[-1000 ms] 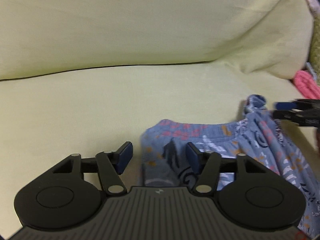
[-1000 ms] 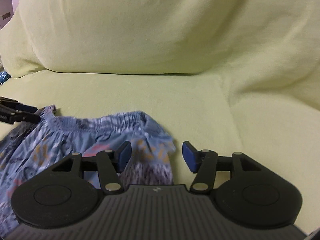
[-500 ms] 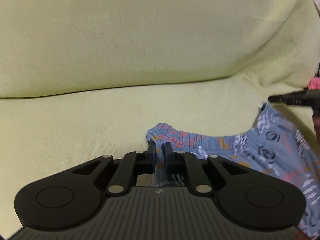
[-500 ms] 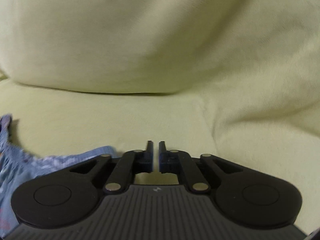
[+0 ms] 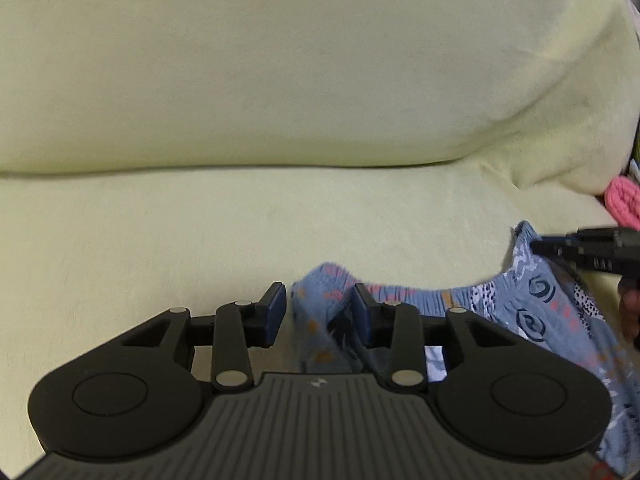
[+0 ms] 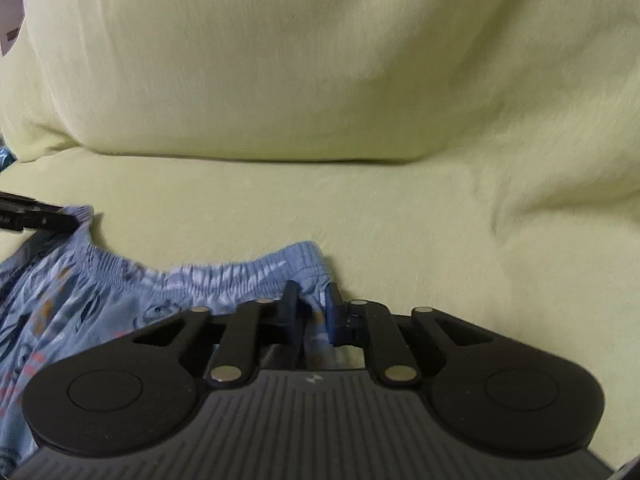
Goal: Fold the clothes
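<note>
Blue patterned shorts (image 5: 540, 312) lie on a yellow-green sofa seat (image 5: 200, 240), elastic waistband toward the backrest. My left gripper (image 5: 318, 304) straddles the waistband's left corner. Its jaws are opening and the blue pads (image 5: 276, 314) stand apart, with bunched cloth loose between them. In the right wrist view the shorts (image 6: 80, 292) spread out to the left. My right gripper (image 6: 312, 300) is shut on the waistband's right corner. Each view shows the other gripper's black tip at the far corner, the right gripper (image 5: 580, 248) and the left gripper (image 6: 36, 218).
The sofa backrest (image 6: 320, 80) rises right behind the seat (image 6: 440, 220). A pink knitted item (image 5: 622, 200) lies at the sofa's right end. Part of a person's hand (image 5: 630, 308) shows at the right edge of the left wrist view.
The left jaws were wide a second ago, closed on the waistband corner, and now stand apart again. The right jaws closed from wide open and now pinch the waistband's other corner.
</note>
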{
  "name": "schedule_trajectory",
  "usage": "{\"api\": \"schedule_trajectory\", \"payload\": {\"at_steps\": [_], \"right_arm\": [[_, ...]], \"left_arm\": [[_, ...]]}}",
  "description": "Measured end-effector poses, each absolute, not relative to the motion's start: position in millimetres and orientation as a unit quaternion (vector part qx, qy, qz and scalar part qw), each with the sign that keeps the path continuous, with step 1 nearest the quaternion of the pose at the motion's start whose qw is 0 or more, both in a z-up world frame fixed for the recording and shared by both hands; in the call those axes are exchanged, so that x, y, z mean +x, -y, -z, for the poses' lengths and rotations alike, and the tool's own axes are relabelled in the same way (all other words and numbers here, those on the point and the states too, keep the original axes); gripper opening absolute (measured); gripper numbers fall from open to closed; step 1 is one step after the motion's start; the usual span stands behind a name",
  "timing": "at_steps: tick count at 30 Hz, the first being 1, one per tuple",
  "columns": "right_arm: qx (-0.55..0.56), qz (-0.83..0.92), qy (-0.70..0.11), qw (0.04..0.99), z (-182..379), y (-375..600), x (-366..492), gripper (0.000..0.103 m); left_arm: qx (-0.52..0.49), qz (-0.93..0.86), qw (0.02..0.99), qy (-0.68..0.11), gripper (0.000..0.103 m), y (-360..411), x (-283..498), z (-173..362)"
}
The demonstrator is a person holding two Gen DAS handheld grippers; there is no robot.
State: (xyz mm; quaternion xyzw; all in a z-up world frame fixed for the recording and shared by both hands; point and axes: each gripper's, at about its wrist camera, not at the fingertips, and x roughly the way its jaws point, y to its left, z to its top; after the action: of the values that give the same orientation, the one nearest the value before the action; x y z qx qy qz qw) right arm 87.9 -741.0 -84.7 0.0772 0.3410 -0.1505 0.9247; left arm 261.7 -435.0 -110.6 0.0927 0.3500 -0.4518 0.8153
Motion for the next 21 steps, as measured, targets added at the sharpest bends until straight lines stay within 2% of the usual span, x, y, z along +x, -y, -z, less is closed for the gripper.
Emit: {"api": "schedule_trajectory", "payload": {"at_steps": [3,5,6,8,9,12,15,17,19,21], "right_arm": [[0.077,0.161,-0.347,0.921,91,750,96,0.002],[0.062,0.175,-0.348,0.919,90,748,98,0.006],[0.057,0.185,-0.347,0.918,88,747,98,0.010],[0.046,0.210,-0.341,0.915,81,743,91,0.032],[0.041,0.221,-0.336,0.914,76,741,85,0.032],[0.061,0.218,-0.321,0.920,53,728,52,0.032],[0.082,0.190,-0.313,0.927,35,702,9,0.033],[0.098,0.168,-0.312,0.930,27,673,-26,0.049],[0.115,0.148,-0.311,0.932,23,641,-62,0.054],[0.123,0.131,-0.320,0.930,23,610,-95,0.054]], "left_arm": [[0.102,0.445,0.824,-0.337,0.032,437,261,106],[0.106,0.441,0.826,-0.335,0.032,438,260,105],[0.106,0.441,0.826,-0.336,0.033,433,261,102],[0.104,0.439,0.826,-0.338,0.033,427,260,98],[0.105,0.439,0.826,-0.339,0.034,423,256,95],[0.103,0.440,0.822,-0.346,0.048,399,240,85],[0.091,0.447,0.812,-0.363,0.054,357,216,78],[0.078,0.456,0.802,-0.377,0.060,328,196,77],[0.075,0.465,0.788,-0.396,0.062,303,177,77],[0.077,0.472,0.779,-0.405,0.063,282,155,80]]}}
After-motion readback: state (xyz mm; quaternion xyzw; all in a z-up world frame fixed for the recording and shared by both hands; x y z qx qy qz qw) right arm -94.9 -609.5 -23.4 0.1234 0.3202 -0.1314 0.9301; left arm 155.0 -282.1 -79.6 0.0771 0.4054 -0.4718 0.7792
